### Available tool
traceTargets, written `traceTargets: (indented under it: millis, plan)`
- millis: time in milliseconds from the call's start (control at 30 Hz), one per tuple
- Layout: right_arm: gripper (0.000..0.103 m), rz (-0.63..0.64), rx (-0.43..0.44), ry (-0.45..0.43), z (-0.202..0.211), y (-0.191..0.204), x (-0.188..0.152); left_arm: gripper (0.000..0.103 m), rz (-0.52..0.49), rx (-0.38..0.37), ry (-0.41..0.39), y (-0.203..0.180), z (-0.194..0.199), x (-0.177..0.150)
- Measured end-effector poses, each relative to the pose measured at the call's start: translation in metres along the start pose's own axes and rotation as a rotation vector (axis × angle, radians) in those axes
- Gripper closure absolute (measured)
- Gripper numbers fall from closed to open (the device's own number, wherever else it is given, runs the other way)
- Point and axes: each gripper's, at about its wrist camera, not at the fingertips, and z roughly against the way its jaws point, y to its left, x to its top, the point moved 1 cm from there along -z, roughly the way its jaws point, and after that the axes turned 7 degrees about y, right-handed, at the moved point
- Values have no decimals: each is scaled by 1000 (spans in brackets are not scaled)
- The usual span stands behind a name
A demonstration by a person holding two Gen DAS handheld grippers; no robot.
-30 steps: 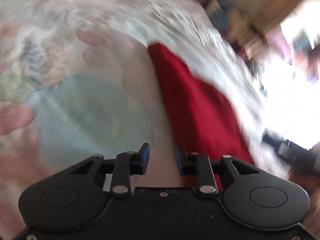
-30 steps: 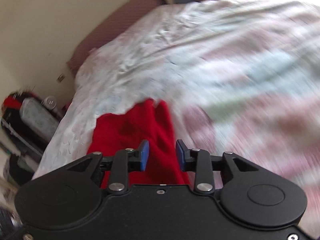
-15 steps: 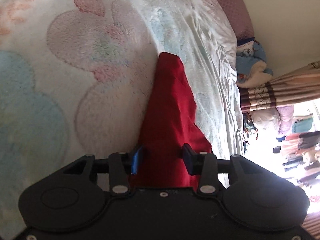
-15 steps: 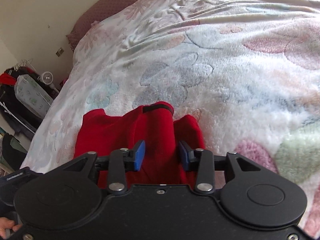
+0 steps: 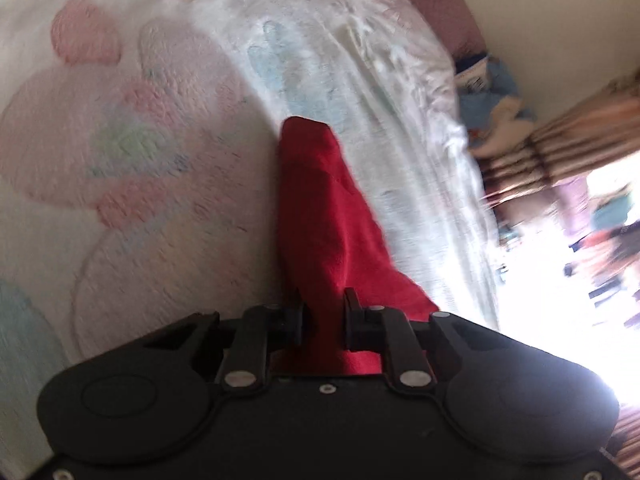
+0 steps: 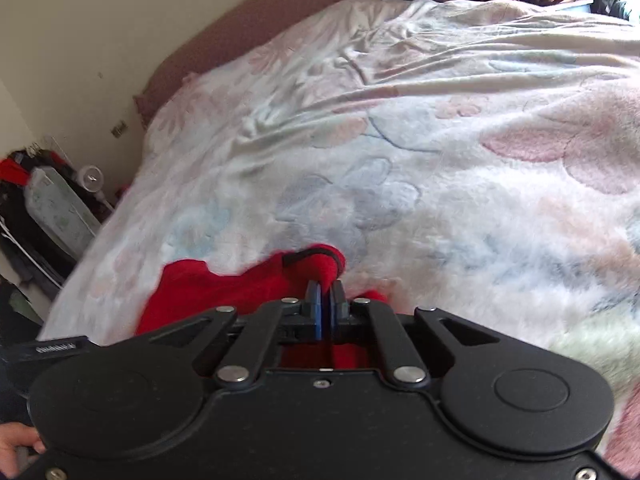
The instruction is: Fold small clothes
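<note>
Right hand-held gripper (image 6: 325,300) has just closed, pinching the small red fleece garment (image 6: 224,284); left hand-held gripper (image 5: 323,312) just narrowed onto bunched cloth. Garment lies near the bed's (image 6: 440,140) edge. Light, floppy: grip corners, hems.

A soft, matt red fleece garment (image 5: 332,216) lies on a plush, fuzzy pastel floral blanket (image 6: 460,184). Both grippers, left (image 5: 323,316) and right (image 6: 325,300), are matt black plastic with shiny metal rivets; the right's pads (image 6: 314,312) look smooth blue rubber.
</note>
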Motion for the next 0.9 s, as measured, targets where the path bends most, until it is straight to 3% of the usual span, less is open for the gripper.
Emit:
traceTargets:
  millis: [33,100,200,233,267,333,500,667,733,767,800,833,900]
  plan:
    - [102,-7,-30,26,-8,-4,-1,70,-30,54,15,0,-5,1]
    - [103,17,-66,70,-23,-11,-8,69,-45,59,50,4,-9,2]
    - [103,34,-51,82,-22,-13,-8,65,-36,14,94,6,8,-4]
    - [95,33,-41,78,-16,-13,-6,63,-40,-14,114,8,18,-10]
    - [84,20,-20,87,-7,-15,-4,60,-42,-38,122,10,31,-18]
    - [77,-4,42,72,18,-20,-9,59,-25,-99,147,21,57,-39]
    - [77,-14,130,96,72,-29,-47,58,114,-176,259,60,98,-107]
    - [77,26,112,142,83,-28,-81,58,165,-204,267,74,109,-143]
    - [77,27,101,130,82,-27,-82,65,164,-190,262,71,108,-142]
    - [83,15,95,126,80,-28,-81,81,157,-184,256,68,110,-141]
    - [97,5,87,110,81,-26,-79,97,132,-191,242,63,113,-140]
    - [102,-8,76,80,86,-25,-77,97,94,-202,229,58,122,-138]
    - [103,-30,57,25,97,-26,-72,97,32,-190,211,52,130,-138]
